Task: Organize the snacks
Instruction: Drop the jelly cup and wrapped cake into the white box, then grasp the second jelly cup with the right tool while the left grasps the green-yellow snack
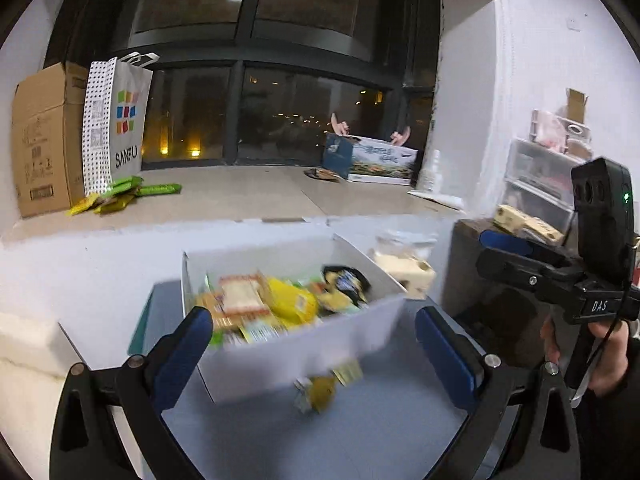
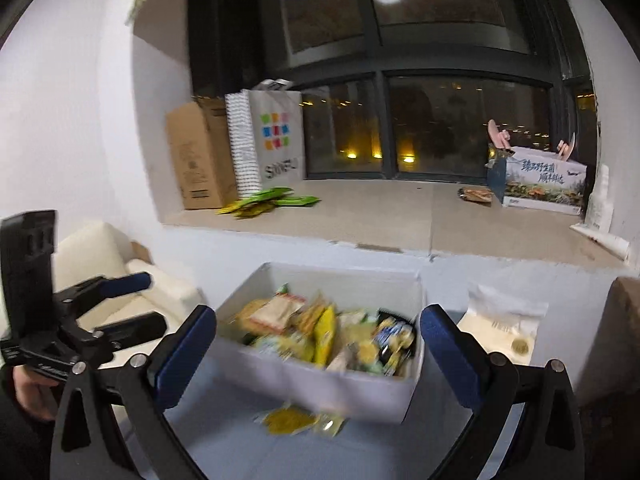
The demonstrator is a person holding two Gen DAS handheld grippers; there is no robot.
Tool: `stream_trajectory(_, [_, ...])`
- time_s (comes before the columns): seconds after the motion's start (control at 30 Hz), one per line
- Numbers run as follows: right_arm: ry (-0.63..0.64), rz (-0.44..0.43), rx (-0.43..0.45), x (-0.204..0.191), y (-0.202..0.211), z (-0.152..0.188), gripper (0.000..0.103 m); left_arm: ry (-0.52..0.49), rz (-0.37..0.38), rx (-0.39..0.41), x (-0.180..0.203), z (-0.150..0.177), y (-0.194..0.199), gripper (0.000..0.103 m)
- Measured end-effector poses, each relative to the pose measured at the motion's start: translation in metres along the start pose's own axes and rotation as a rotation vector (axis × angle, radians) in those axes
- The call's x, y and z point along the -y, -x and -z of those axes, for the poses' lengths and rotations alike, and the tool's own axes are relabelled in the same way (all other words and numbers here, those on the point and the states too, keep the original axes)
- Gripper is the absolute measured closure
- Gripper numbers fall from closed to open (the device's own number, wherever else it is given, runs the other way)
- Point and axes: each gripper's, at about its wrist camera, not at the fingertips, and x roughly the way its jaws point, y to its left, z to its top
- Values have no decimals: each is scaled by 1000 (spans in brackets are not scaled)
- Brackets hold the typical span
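Observation:
A white open box (image 1: 296, 356) (image 2: 340, 388) sits on the pale table, filled with several mixed snack packets (image 1: 280, 300) (image 2: 320, 332). One yellow packet (image 1: 320, 390) (image 2: 288, 420) lies loose on the table just in front of it. My left gripper (image 1: 314, 356) is open wide and its blue pads frame the box without touching it. My right gripper (image 2: 316, 360) is open just as wide before the same box. Each gripper shows in the other's view: the right gripper (image 1: 516, 256) at right, the left gripper (image 2: 132, 304) at left. Both views are blurred.
On the window sill lie green and yellow snack packets (image 1: 120, 196) (image 2: 272, 202) by a paper bag (image 1: 116, 128) and a cardboard box (image 1: 44, 140). A printed carton (image 2: 540, 184) stands at the sill's right. A white pouch (image 2: 504, 320) lies right of the box. Plastic drawers (image 1: 540, 184) stand at right.

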Motion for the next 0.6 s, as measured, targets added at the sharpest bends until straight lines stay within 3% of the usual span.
stream_trajectory(0.17, [-32,2,36,-8,52,51,0,71,37,-15,12,51,31,0])
stream_trajectory(0.27, [-65,18,3,-9,65,85,0,86,60,-44,18,75,38,0])
stream_trajectory(0.4, [-110,17,-41,-9,67,119,0,58,46,-54,30,87,42,0])
stream_trajectory(0.6, [-169,4,-118,-3,40,131,0,11,64,-32,41,88,46,0])
